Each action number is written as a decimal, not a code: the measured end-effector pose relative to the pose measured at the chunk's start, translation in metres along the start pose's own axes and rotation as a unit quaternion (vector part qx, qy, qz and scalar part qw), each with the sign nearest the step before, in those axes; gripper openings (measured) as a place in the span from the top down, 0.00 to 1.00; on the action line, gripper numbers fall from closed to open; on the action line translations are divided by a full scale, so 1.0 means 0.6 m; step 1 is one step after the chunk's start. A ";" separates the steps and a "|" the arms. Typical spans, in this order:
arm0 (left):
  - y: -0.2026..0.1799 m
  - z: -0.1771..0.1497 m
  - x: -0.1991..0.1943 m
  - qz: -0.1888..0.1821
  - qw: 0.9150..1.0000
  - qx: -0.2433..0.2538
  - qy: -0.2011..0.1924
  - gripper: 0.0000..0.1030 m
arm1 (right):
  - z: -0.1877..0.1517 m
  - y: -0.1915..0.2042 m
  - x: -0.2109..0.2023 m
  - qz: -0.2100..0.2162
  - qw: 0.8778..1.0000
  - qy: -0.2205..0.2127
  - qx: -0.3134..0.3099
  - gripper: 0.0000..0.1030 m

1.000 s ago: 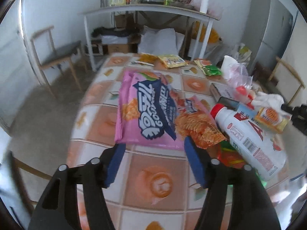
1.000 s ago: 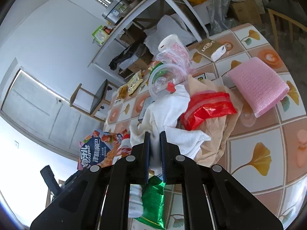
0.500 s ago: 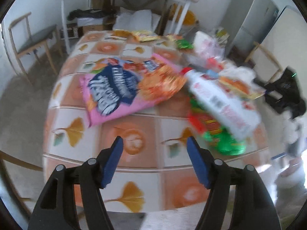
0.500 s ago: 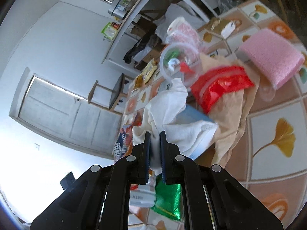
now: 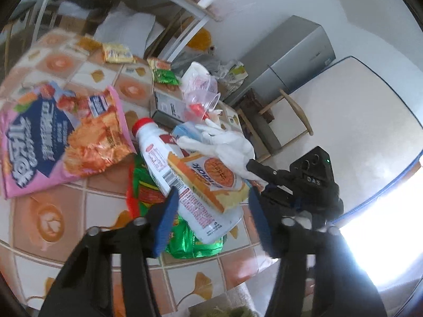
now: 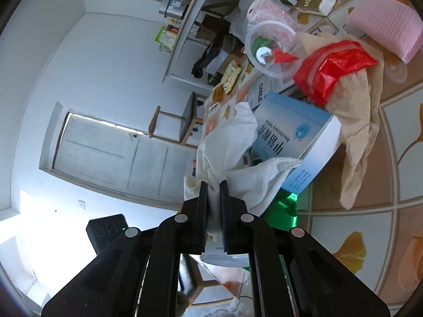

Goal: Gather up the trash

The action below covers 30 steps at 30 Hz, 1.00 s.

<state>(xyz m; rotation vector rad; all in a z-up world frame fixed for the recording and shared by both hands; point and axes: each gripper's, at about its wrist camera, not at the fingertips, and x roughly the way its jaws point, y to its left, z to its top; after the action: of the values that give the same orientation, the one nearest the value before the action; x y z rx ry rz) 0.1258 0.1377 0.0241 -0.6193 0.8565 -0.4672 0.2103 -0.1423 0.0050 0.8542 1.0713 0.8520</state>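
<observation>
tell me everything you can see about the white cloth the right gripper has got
The white cloth is soft, crumpled fabric, bunched into folds with a rough, frayed-looking edge. The right gripper is shut on one gathered part of it, so it hangs lifted rather than lying flat. One flap drapes against the blue-and-white box. In the left wrist view the same cloth stretches from the gripper over the orange snack packet and toward the white bottle.
</observation>
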 end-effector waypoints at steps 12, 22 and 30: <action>0.046 0.001 -0.001 -0.006 0.999 -0.054 -0.007 0.94 | -0.009 0.005 0.013 -0.010 1.000 -0.002 -0.002 0.93; 0.048 0.005 -0.033 -0.006 0.998 -0.049 -0.033 1.00 | -0.010 0.003 -0.053 -0.011 0.999 -0.050 0.003 0.93; -0.022 0.024 -0.061 -0.032 0.997 0.007 -0.069 1.00 | -0.015 0.015 -0.137 0.013 0.995 -0.101 -0.007 0.93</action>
<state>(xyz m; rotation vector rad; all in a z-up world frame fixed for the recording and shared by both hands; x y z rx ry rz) 0.1146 0.1549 0.0599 -0.6593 0.7039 -0.4823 0.1799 -0.2104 0.0414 0.9232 0.8779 0.7756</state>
